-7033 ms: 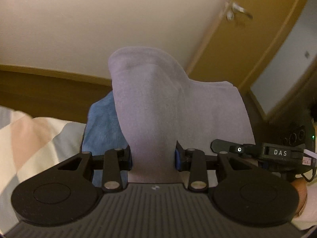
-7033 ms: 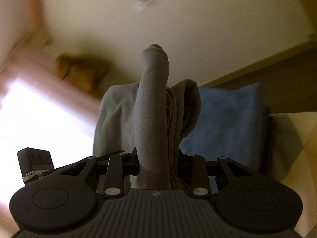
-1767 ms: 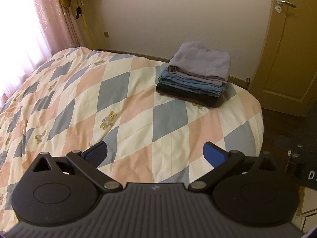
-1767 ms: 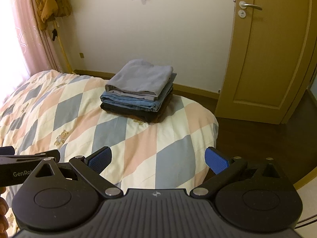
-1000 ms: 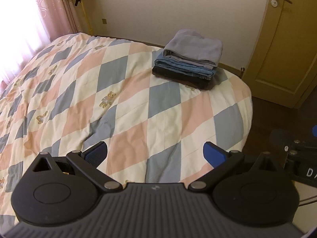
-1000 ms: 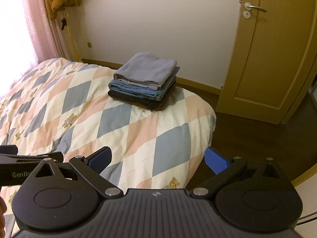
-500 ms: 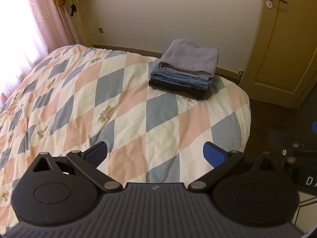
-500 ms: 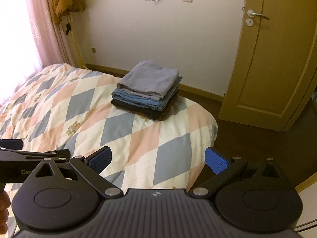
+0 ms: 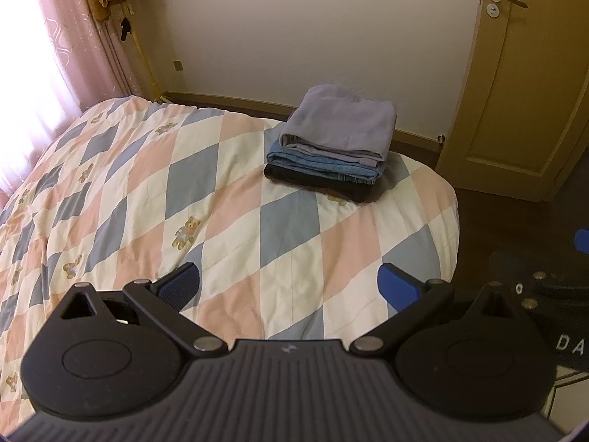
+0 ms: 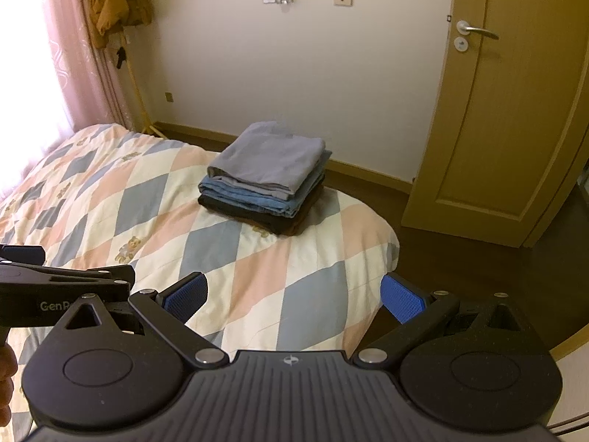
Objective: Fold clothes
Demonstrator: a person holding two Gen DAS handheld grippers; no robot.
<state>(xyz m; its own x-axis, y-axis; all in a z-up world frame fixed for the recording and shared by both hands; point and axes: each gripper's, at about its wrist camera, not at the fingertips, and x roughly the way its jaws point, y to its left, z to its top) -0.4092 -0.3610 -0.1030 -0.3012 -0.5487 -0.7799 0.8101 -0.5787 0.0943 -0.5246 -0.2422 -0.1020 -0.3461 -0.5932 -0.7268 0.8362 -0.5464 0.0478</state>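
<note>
Bed [image 9: 110, 184], large, covered by a quilt [image 9: 294, 228] in cream, pink and grey-blue diamonds with small teddy-bear prints; it fills most of both views. Pale wall beyond it, pink curtain [image 9: 73, 48] at the far left, wooden door [image 10: 508, 110] with a lever handle at the right, dark floor under the door.

Stack of folded clothes [image 9: 331, 147] sits on the quilt near the bed's far corner, by the wall. Three layers: grey garment [image 10: 268, 158] on top, blue denim [image 10: 250, 195] under it, dark garment [image 10: 265, 217] at the bottom, touching the quilt. Edges roughly aligned.

My left gripper [image 9: 289, 287]: jaws spread wide, blue pads far apart, nothing between them. It hangs above the near part of the quilt, well apart from the stack, touching nothing.

My right gripper [image 10: 292, 296]: jaws likewise spread wide, empty, over the bed's near edge, well short of the stack.

In the right wrist view the left gripper's body shows at the left edge, with part of my hand [image 10: 7, 379] below it.
</note>
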